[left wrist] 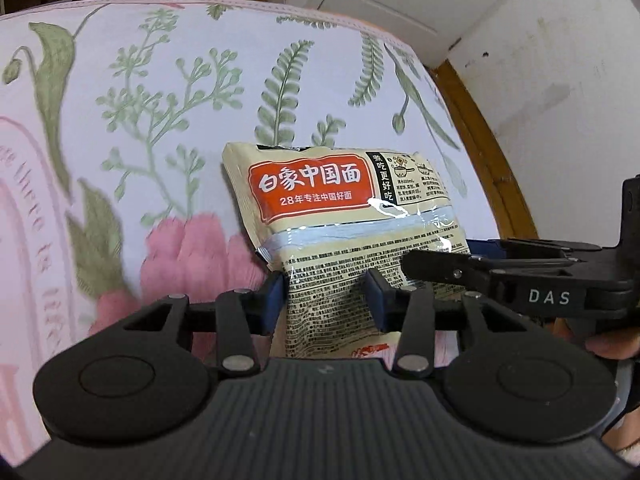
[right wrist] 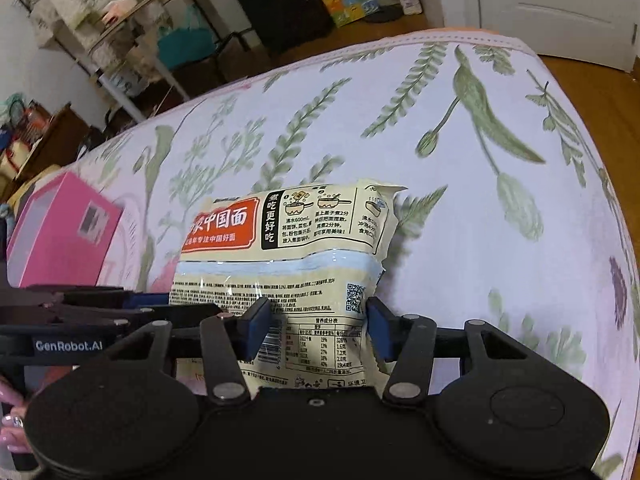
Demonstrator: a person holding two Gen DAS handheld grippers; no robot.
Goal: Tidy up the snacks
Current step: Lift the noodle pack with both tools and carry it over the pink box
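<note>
While both tongs (left wrist: pixel 326 294) (right wrist: pixel 316 326) clamp noodle packet (left wrist: pixel 340 208), bedspread (left wrist: pixel 160 80) edge lies well beyond

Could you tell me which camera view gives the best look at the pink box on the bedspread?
The right wrist view: the pink box sits at the left edge on the floral bedspread, left of the noodle packet, with its top and one side visible. The left wrist view does not show the box at all.

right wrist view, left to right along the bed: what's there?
pink box → left gripper, coming in from the left edge → noodle packet, between the right gripper pads → bare floral bedspread.
</note>
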